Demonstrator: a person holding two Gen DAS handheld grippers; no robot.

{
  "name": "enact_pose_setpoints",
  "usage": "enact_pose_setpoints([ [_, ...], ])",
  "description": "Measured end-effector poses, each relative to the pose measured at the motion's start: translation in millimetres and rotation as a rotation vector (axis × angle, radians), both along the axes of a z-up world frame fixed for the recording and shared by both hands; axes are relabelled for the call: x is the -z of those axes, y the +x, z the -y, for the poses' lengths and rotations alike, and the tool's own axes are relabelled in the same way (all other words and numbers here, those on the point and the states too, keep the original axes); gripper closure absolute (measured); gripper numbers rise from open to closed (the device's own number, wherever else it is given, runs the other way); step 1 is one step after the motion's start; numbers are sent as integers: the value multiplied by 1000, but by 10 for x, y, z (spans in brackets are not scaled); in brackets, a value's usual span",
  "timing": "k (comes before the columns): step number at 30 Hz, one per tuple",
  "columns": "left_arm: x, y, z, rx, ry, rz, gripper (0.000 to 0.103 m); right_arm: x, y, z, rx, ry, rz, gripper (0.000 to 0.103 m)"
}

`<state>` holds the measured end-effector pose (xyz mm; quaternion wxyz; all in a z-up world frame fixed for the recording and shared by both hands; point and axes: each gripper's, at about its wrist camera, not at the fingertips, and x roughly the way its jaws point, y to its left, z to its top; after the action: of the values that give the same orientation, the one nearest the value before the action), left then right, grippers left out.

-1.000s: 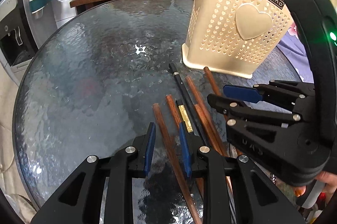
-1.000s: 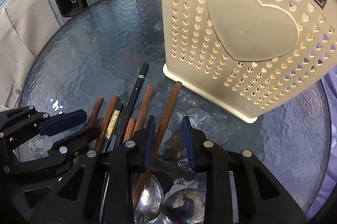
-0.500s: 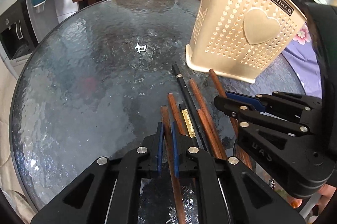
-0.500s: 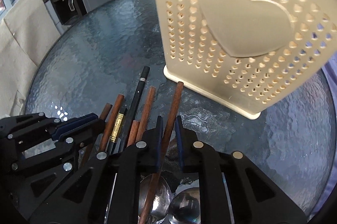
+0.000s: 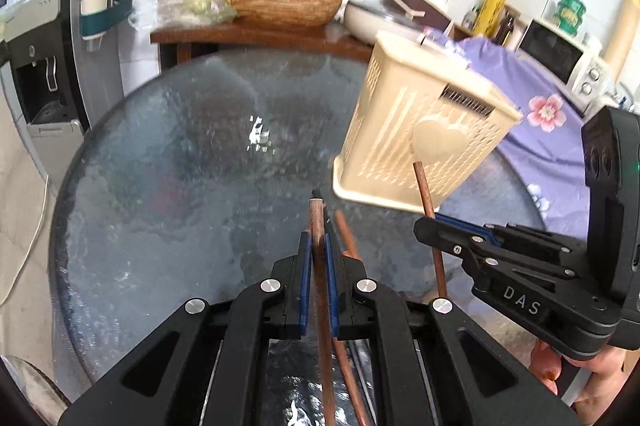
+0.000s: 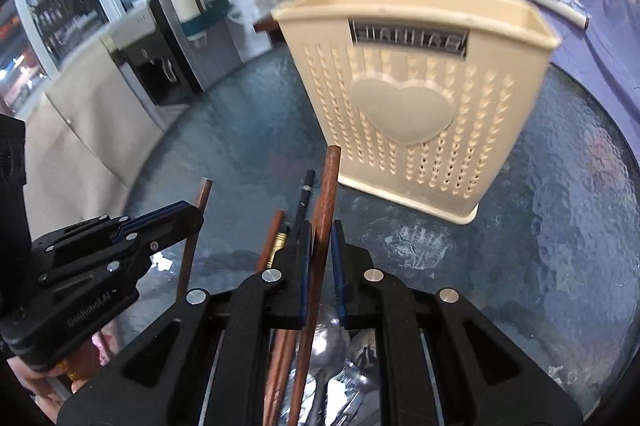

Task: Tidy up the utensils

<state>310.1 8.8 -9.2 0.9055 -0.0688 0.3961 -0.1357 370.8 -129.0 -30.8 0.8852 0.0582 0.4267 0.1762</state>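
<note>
The left gripper [image 5: 316,258] pinches one wooden chopstick [image 5: 315,222] between its pads; the right gripper [image 6: 320,246] pinches another chopstick [image 6: 328,181]. Each stick projects forward past the fingertips. Risk: a thin stick can pivot or slip in the pads, causing its tip to strike the rim. Beyond the fingertips stands the beige utensil basket [image 6: 404,73] on the glass table [image 5: 180,165]; its contents are hidden.

Black tongs [image 5: 316,258], blue pads [image 5: 305,278], silver screws [image 5: 272,284].
</note>
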Motion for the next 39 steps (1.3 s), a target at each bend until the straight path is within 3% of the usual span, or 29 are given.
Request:
enact_pose_setpoints([
  [9, -543, -392, 5, 23, -28, 154, 96, -539, -538, 80, -52, 89, 121, 95],
  [15, -733, -620, 57, 43, -15, 225, 96, -791, -859, 155, -85, 89, 196, 97],
  [23, -696, -598, 5, 25, -21, 218, 97, -484, -610, 140, -48, 15, 113, 95],
  [24, -691, -592, -1, 21, -19, 219, 97, -422, -542, 161, -11, -7, 105, 90],
  [26, -682, -609, -19, 19, -24, 217, 97, -299, -413, 170, 13, -56, 84, 59],
  [27, -684, -609, -23, 18, -26, 217, 97, -223, -344, 214, 46, -71, 72, 57],
  [32, -678, -605, -18, 23, -19, 220, 97, 109, -32, 420, 132, -170, -29, 58],
  [39, -665, -608, -22, 23, -24, 219, 97, 480, 171, 350, 73, -286, -91, 71],
])
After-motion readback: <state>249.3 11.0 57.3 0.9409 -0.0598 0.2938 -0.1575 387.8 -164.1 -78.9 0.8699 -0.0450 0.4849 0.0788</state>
